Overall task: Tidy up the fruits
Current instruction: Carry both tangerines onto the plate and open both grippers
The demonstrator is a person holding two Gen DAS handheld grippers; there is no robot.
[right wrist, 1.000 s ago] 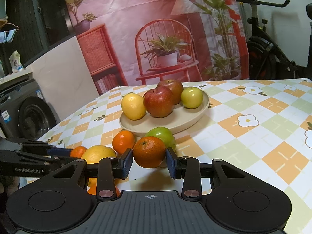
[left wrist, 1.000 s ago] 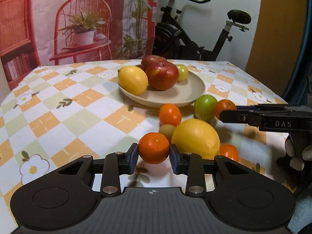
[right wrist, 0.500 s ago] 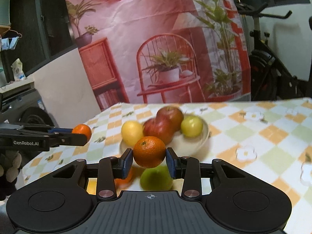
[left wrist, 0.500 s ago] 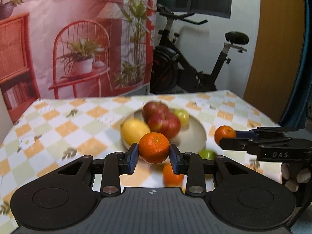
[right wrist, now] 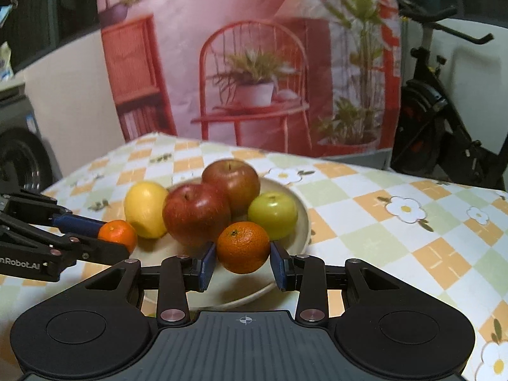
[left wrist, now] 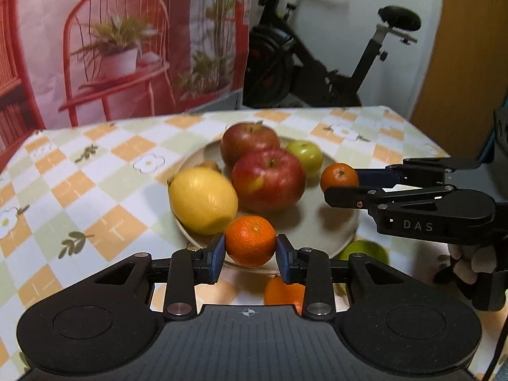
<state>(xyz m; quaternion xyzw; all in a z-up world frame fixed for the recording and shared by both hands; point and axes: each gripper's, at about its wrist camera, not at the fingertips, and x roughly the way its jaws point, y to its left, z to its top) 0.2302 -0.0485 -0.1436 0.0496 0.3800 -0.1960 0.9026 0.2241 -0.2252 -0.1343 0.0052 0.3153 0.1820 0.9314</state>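
A beige plate (left wrist: 327, 231) on the checked tablecloth holds a lemon (left wrist: 203, 203), two red apples (left wrist: 268, 181) and a small green apple (left wrist: 304, 155). My left gripper (left wrist: 250, 246) is shut on a mandarin (left wrist: 250, 238) above the plate's near rim. From the right, my right gripper (left wrist: 341, 187) reaches in over the plate beside the green apple, shut on a second mandarin (left wrist: 339, 176). The right wrist view shows that mandarin (right wrist: 243, 243) between the blue pads, over the plate (right wrist: 303, 222). The left gripper (right wrist: 116, 238) comes in beside the lemon (right wrist: 144, 208).
A green fruit (left wrist: 365, 250) and an orange fruit (left wrist: 281, 293) lie on the table just in front of the plate, partly hidden by my left gripper. An exercise bike (left wrist: 317, 63) and a printed backdrop stand behind the table. A gloved hand (left wrist: 470, 263) holds the right gripper.
Both grippers, each still shut on its mandarin, have risen from the loose fruit at the table's front and moved forward to the plate. The fruit on the plate has not moved.
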